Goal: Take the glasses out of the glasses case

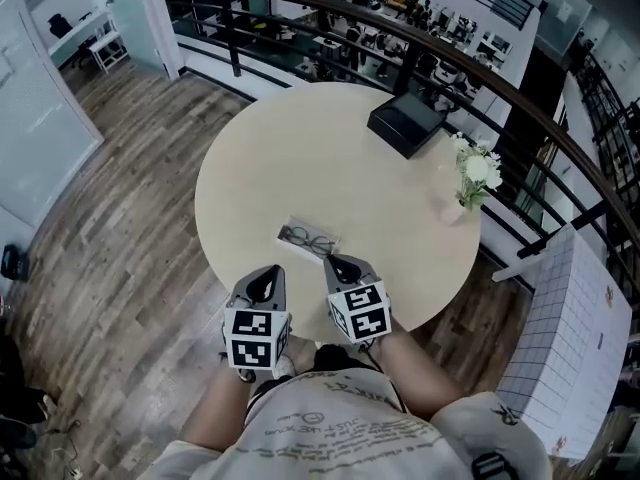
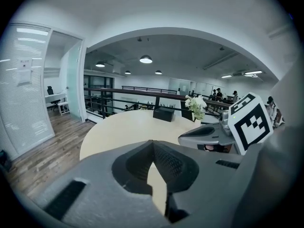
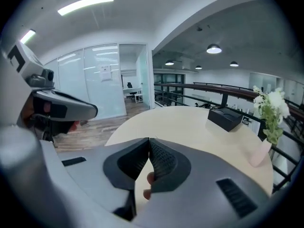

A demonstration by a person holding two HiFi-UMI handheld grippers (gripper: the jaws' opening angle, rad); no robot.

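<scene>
A round, pale desk [image 1: 300, 158] stands on a wooden floor [image 1: 120, 218], close to a dark railing [image 1: 520, 103]. The glasses [image 1: 309, 239], dark-framed, lie near the desk's front edge on a pale rectangular thing [image 1: 292, 230]; whether that is the opened glasses case cannot be told from the head view. Both grippers are held side by side at the near rim of the desk, just short of the glasses and not touching them. The left gripper [image 1: 268, 274] points up the desk a little left of the glasses. In the left gripper view its fingers [image 2: 175, 163] are closed tip to tip with nothing between them, and only bare desk shows through the gap beneath the tips. The right gripper [image 1: 338, 264] sits just beside the left one, its tip nearest the glasses' right end. In the right gripper view its fingers [image 3: 165, 163] likewise meet at the tip and hold nothing. Each gripper view catches the other gripper at its edge, with the marker cube [image 2: 250, 122] tilted above it. Far across the desk, well apart from the glasses, a black box [image 1: 405, 124] lies near the back rim. To the right of it a small pink vase [image 1: 452, 211] of white flowers [image 1: 476, 168] stands upright near the right rim. A white gridded board [image 1: 565, 348] leans beyond the desk at the lower right.
</scene>
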